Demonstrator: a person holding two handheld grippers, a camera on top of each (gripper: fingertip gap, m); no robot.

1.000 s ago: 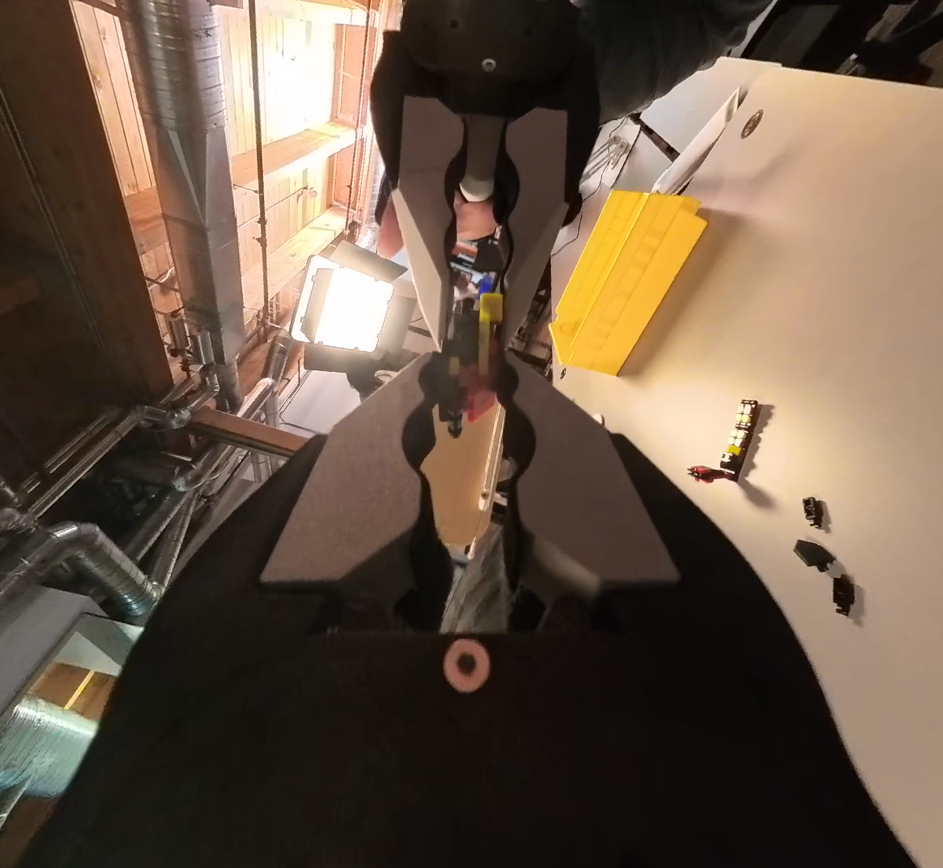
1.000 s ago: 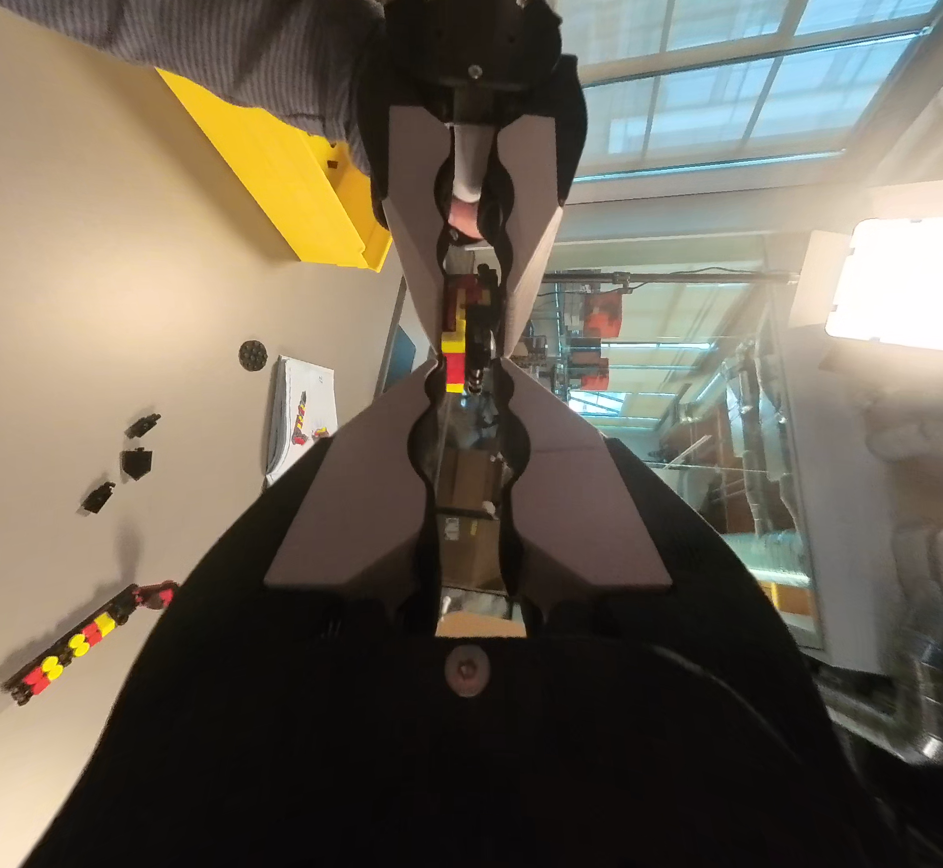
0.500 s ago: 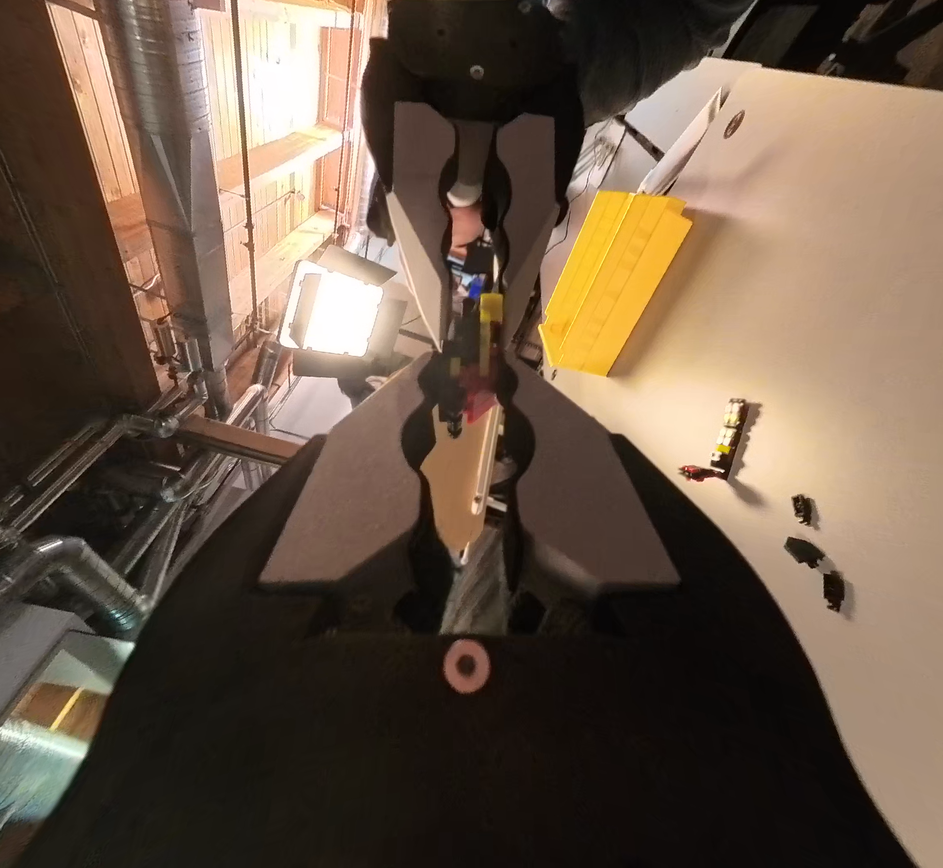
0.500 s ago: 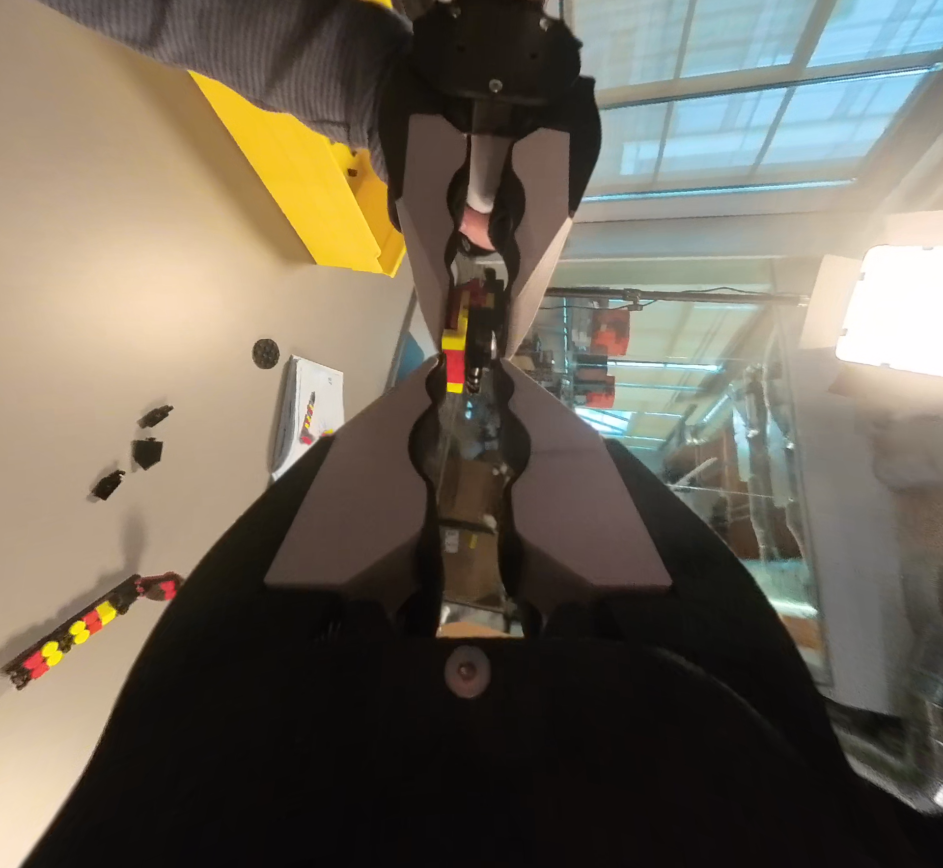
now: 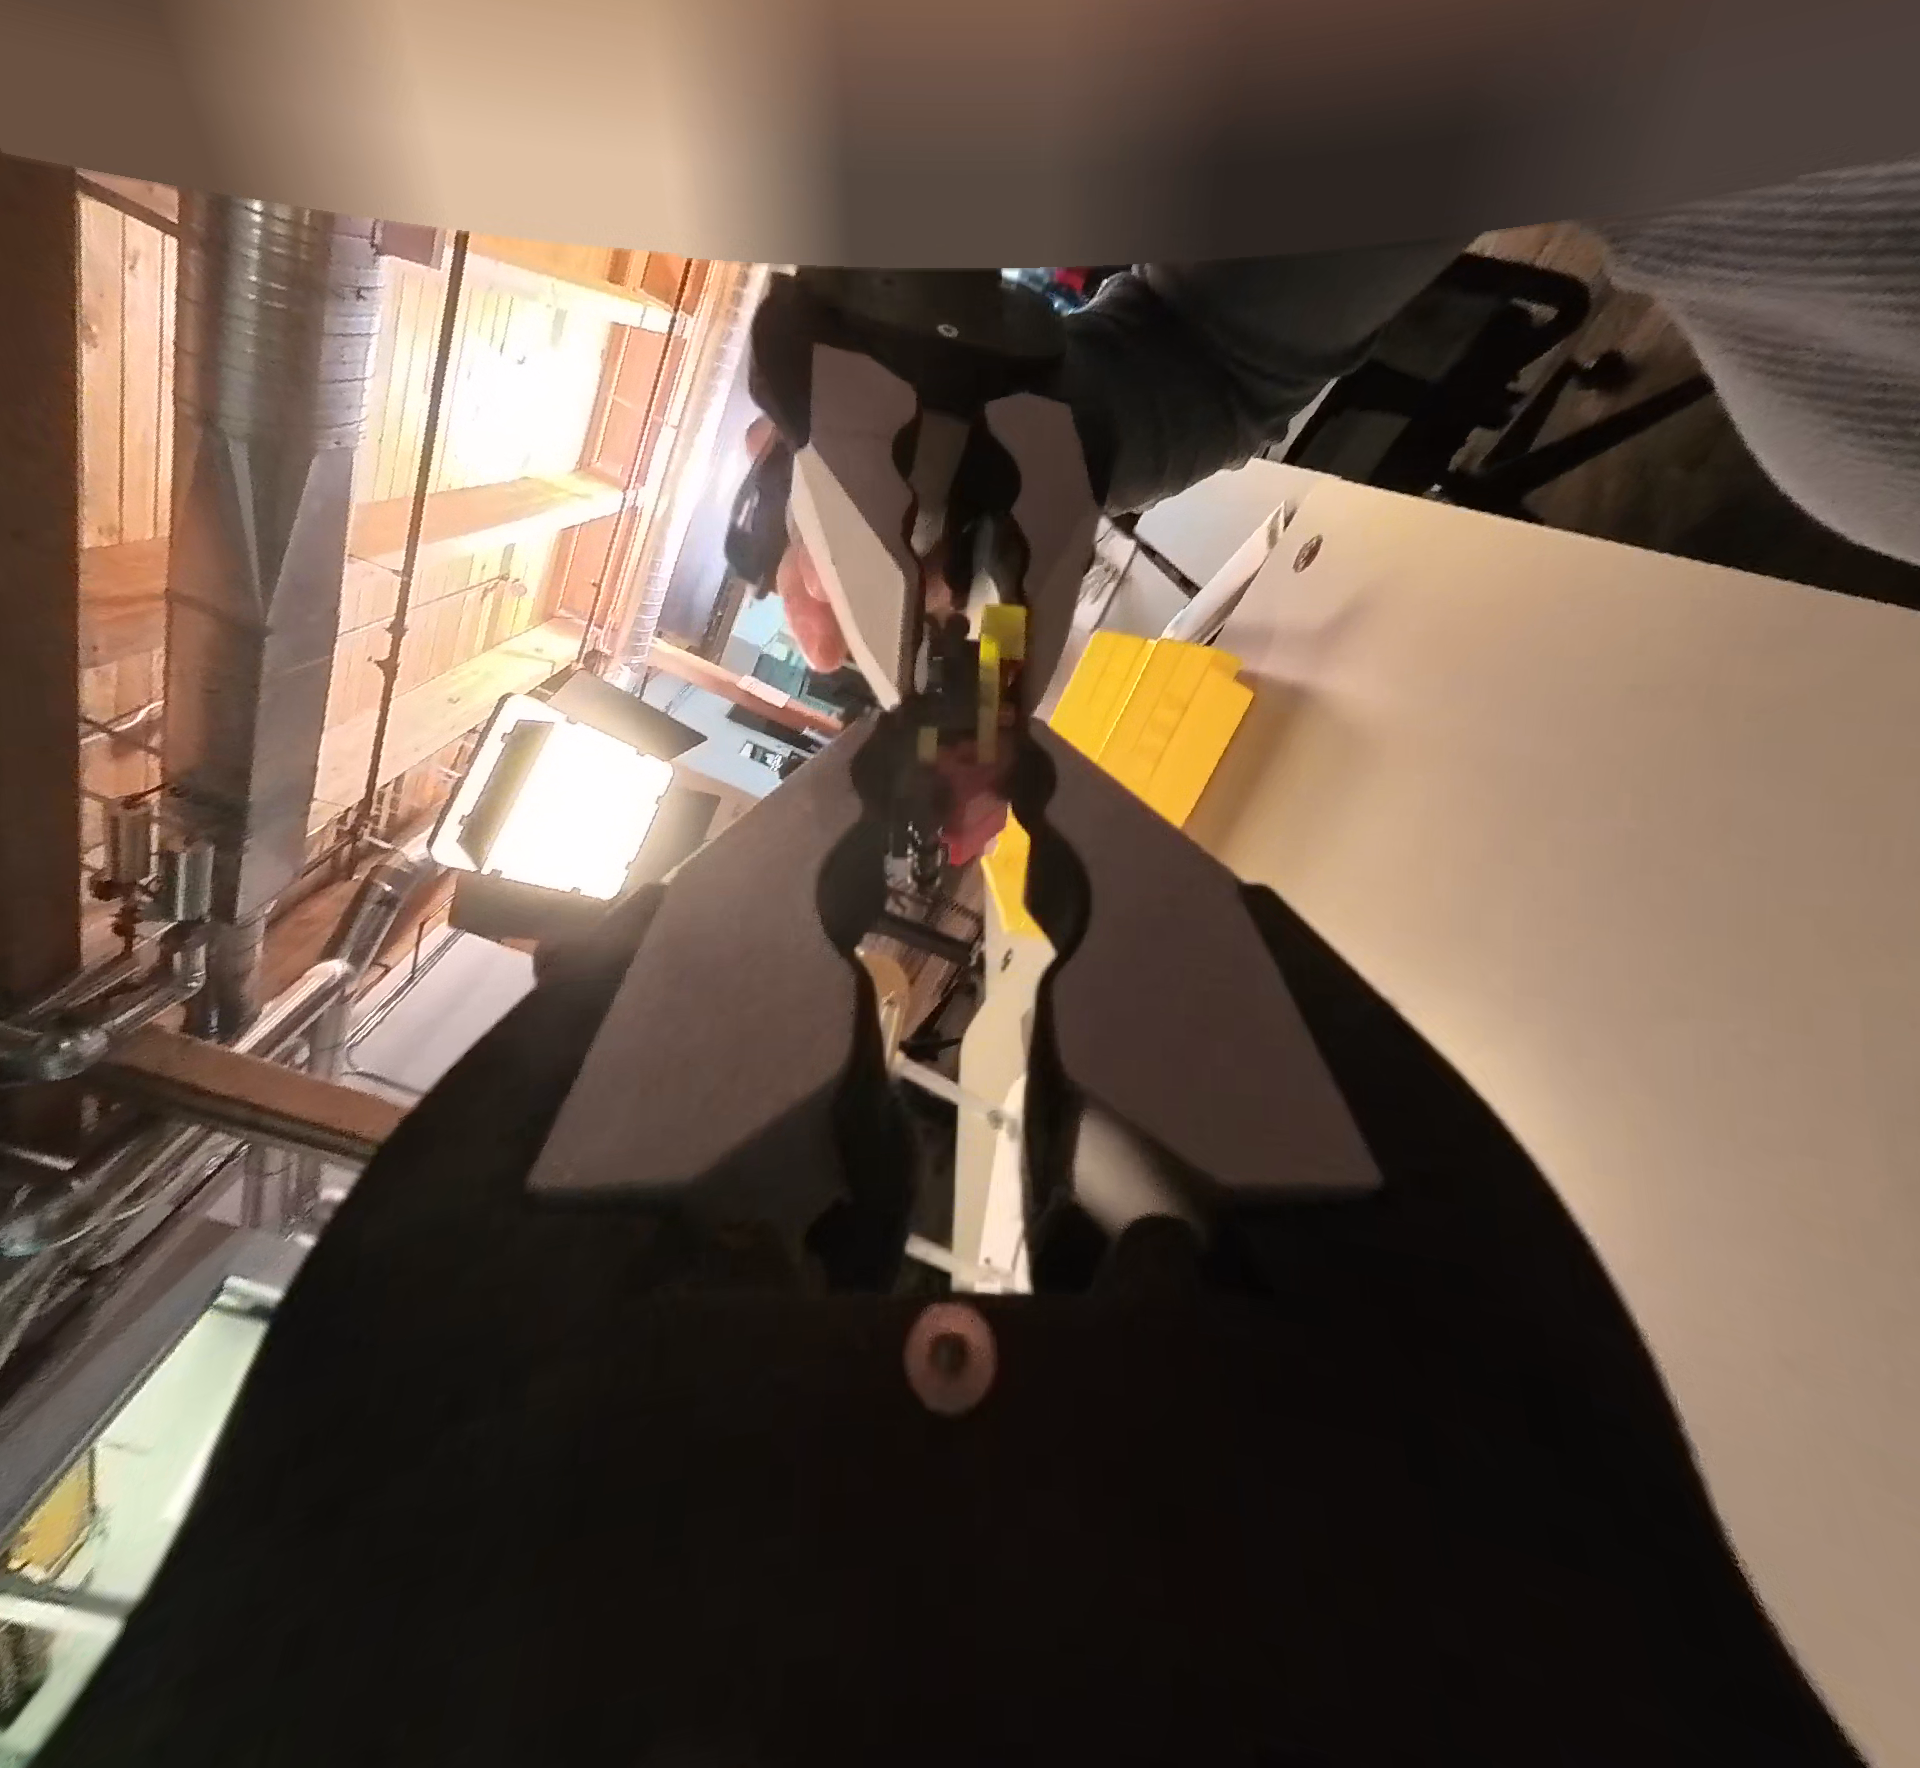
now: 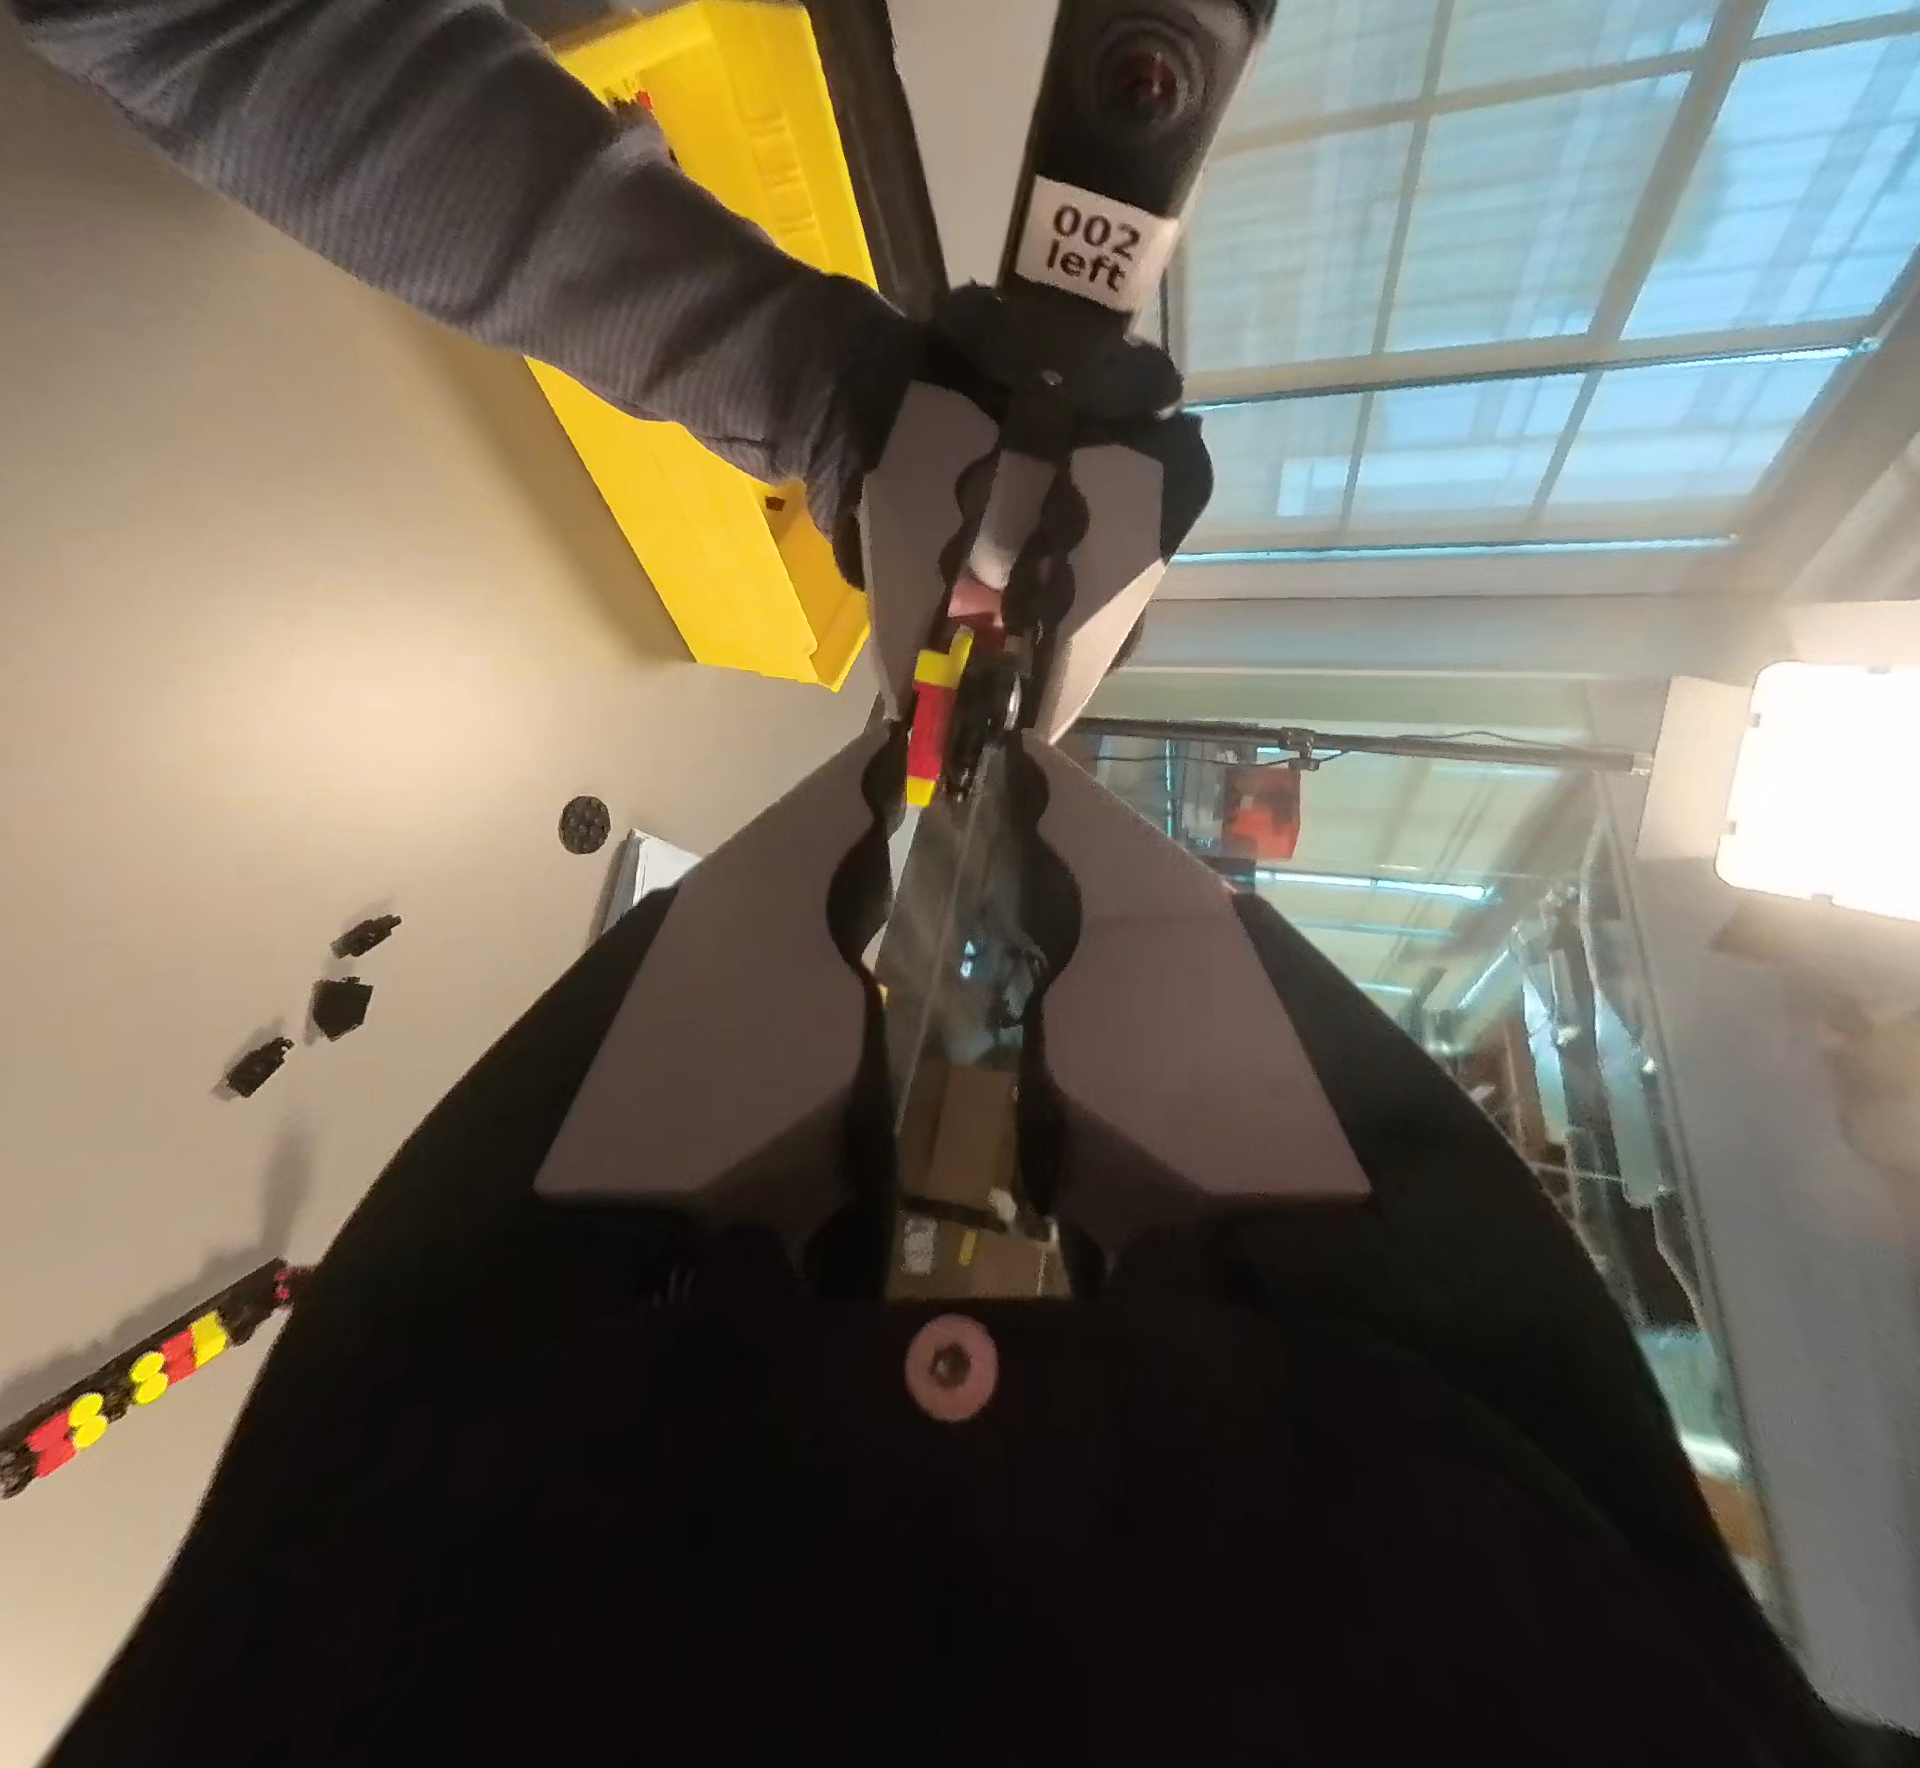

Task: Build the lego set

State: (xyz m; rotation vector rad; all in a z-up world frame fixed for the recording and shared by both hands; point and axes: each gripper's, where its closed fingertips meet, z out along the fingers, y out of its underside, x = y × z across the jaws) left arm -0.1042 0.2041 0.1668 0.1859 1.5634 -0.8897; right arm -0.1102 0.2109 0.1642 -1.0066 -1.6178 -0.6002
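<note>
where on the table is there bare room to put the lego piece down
Bare table lies between the yellow bin and the three loose black pieces. It gets crowded lower down, from those pieces to the long studded strip, and by the booklet.

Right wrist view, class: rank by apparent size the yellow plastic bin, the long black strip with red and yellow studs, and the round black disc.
1. Yellow plastic bin
2. Long black strip with red and yellow studs, though partly cut off at the edge
3. Round black disc
</note>
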